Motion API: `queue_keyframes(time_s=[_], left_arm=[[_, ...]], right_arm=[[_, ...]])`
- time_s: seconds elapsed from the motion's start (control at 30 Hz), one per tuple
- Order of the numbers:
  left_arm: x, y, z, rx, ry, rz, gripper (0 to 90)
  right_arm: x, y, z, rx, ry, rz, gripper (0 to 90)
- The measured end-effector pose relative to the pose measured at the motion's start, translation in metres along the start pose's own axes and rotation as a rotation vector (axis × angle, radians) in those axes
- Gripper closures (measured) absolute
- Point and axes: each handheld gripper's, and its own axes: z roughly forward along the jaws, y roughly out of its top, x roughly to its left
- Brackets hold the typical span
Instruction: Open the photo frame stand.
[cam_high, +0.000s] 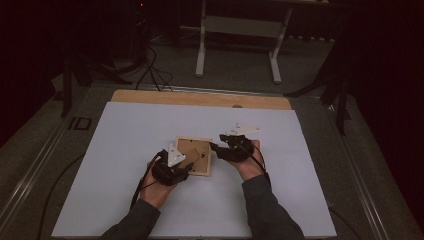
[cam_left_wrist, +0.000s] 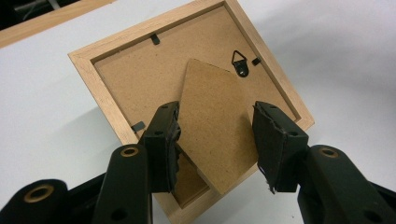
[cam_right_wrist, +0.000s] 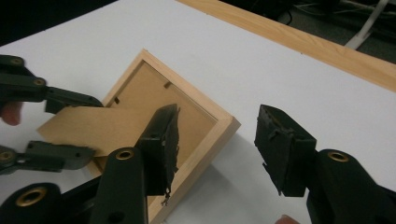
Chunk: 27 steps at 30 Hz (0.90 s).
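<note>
A wooden picture frame (cam_high: 201, 148) lies face down on the white mat, brown backing board up. From the backing its cardboard easel stand (cam_left_wrist: 210, 107) is lifted. My left gripper (cam_left_wrist: 217, 140) is shut on the stand, one pad on each side edge. It comes in at the frame's near left corner (cam_high: 186, 166). My right gripper (cam_right_wrist: 217, 140) is open at the frame's right corner (cam_right_wrist: 187, 88). One jaw hangs over the backing, the other over the mat, and neither pad touches the wood. In the right gripper view the left gripper (cam_right_wrist: 95, 128) holds the stand (cam_right_wrist: 70, 123).
The white mat (cam_high: 150, 200) covers most of a wooden table, whose bare far edge (cam_high: 200, 98) shows beyond it. Behind the table stand a white leg frame (cam_high: 237, 40) and floor cables (cam_high: 152, 75). A metal hanger (cam_left_wrist: 240, 63) sits on the backing.
</note>
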Motion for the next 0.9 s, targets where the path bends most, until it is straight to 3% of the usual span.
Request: queue_keyframes(time_s=[0.27,0.43,0.67,0.9], left_arm=[[-0.002,-0.002,-0.002,-0.008,0.007,0.03,53.0],[-0.005,-0.003,-0.004,-0.017,0.021,0.058,53.0],[-0.008,-0.006,-0.006,-0.027,0.034,0.09,53.0],[-0.012,-0.009,-0.007,-0.037,0.057,0.124,52.8]], right_arm=[[0.0,-0.002,0.009,0.023,0.031,0.008,50.2],[-0.004,-0.005,0.015,0.034,0.049,0.048,50.3],[-0.005,-0.007,0.023,0.064,0.075,0.047,46.6],[-0.01,-0.01,0.03,0.082,0.124,0.087,43.5]])
